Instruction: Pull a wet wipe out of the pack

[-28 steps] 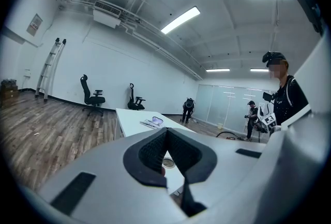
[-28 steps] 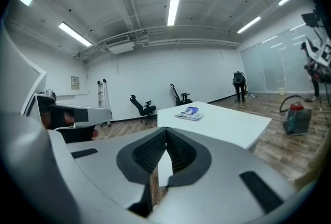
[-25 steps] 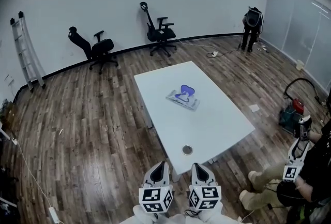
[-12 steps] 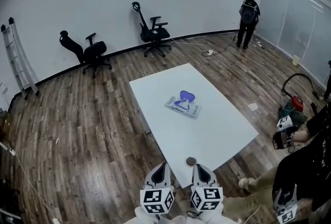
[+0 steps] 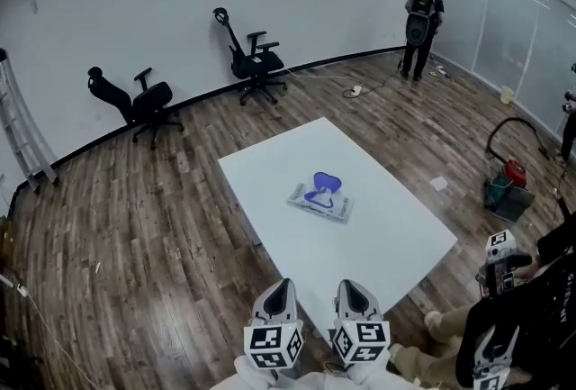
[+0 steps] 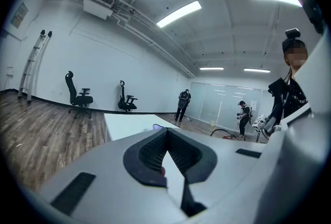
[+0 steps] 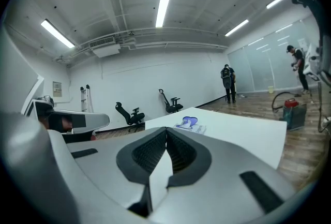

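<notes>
A wet wipe pack [image 5: 321, 196] with a blue and white label lies flat near the middle of the white table [image 5: 387, 235]. The right gripper view shows the pack [image 7: 190, 123] far ahead on the table top. My left gripper [image 5: 275, 300] and right gripper [image 5: 353, 300] hang side by side at the bottom of the head view, short of the table's near corner and well away from the pack. Both have their jaws pressed together with nothing between them. In the left gripper view only a sliver of the pack [image 6: 156, 126] peeks over the closed jaws.
Two black office chairs [image 5: 135, 98] [image 5: 252, 64] stand by the far wall and a ladder [image 5: 16, 129] leans at the left. One person [image 5: 419, 17] stands at the back right, another [image 5: 513, 334] close at my right. A red-topped machine [image 5: 510, 185] sits on the wooden floor right of the table.
The head view has drifted, so the table and pack sit a little lower and nearer. The round thing at the table's near corner is gone from sight. Both grippers stay shut.
</notes>
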Demonstrator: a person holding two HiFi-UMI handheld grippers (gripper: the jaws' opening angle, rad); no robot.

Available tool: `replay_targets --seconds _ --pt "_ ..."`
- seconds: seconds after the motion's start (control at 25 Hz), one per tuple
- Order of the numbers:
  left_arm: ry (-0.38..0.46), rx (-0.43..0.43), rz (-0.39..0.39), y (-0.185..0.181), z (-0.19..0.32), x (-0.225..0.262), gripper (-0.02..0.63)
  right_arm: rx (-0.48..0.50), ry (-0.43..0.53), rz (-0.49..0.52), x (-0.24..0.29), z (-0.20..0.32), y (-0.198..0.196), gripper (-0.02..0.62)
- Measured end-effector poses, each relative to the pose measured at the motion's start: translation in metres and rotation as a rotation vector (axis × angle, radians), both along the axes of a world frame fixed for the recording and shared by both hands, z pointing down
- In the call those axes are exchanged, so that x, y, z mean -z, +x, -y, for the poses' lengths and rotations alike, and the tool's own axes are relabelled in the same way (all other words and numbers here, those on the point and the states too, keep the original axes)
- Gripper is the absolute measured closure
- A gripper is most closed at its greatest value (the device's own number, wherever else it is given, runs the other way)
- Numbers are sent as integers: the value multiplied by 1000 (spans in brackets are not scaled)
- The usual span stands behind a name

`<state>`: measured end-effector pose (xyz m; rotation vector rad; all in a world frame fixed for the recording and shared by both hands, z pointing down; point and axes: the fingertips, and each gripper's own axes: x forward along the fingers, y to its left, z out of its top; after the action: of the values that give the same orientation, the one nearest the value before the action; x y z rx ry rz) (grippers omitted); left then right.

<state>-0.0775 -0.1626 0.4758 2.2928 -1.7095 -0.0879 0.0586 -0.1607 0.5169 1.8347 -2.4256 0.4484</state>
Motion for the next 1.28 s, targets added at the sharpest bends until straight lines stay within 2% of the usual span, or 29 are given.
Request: replay_targets --seconds 0.72,1.04,1.28 --pt "-18 -97 9 -26 78 -3 606 -86 -21 -12 -2 66 -27 586" --pt "-22 -199 8 -10 104 -1 606 -169 -43 -27 -2 76 -16 586" --pt "-26 -192 -13 -15 118 0 606 -172 -59 -41 -4 86 -19 586"
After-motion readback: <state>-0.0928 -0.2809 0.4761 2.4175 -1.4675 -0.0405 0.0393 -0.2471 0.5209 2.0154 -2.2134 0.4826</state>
